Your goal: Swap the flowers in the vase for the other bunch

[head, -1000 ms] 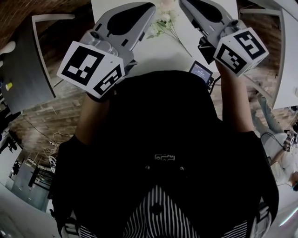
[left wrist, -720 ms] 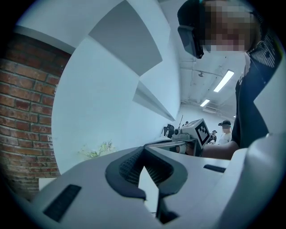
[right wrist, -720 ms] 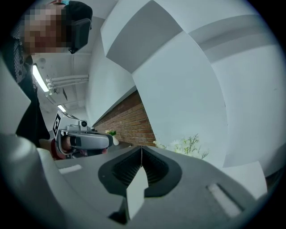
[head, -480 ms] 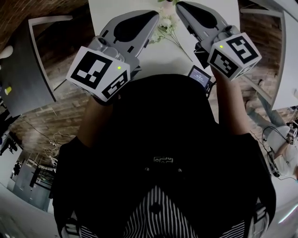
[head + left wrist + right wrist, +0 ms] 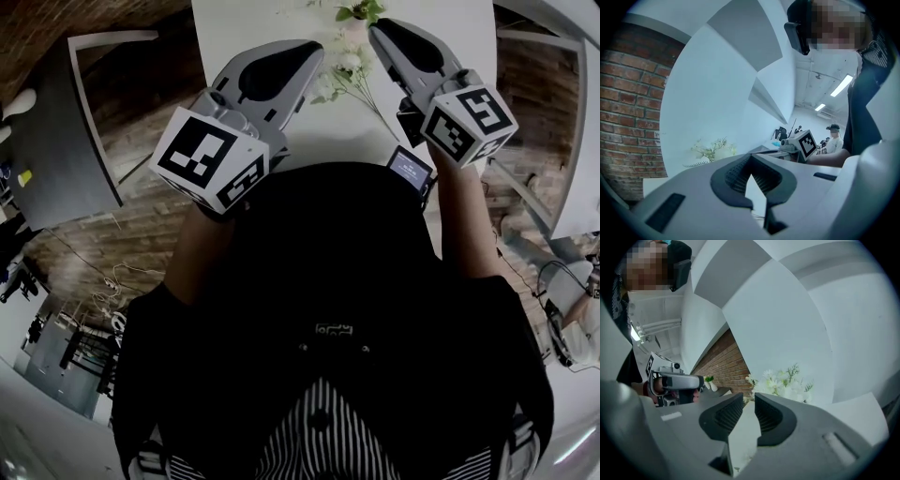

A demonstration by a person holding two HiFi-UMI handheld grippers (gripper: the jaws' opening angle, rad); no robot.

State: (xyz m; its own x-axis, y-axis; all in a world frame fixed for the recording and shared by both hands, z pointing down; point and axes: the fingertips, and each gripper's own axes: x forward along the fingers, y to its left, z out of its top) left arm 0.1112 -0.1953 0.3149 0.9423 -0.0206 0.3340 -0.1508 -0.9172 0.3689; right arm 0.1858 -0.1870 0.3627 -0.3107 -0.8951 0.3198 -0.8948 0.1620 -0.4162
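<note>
I hold both tongs out over the near part of the white tabletop point(image 5: 234, 28). My landmark is the loose bunch of white flowers point(image 5: 342, 67). It lies flat on the tabletop with its blooms away from me and its thin stems trailing back toward me.

The left tongs point(image 5: 751, 161) are to the left of the bunch. Their tips are brought together with nothing caught between them. The right tongs point(image 5: 748, 397) are to the right of the bunch and aimed toward its blooms. Their jaws have just been opening and now stand a narrow slit apart, with only bare tabletop showing through the gap. Neither pair touches the bunch.

Beyond the bunch, a small white vase point(image 5: 711, 383) holds a green sprig. In the head view I make out only green leaves past the blooms, not the vase body. On my side of the bunch, close under the right tongs' marker cube, a small device with a lit screen point(image 5: 410, 167) sits at the tabletop's edge.
</note>
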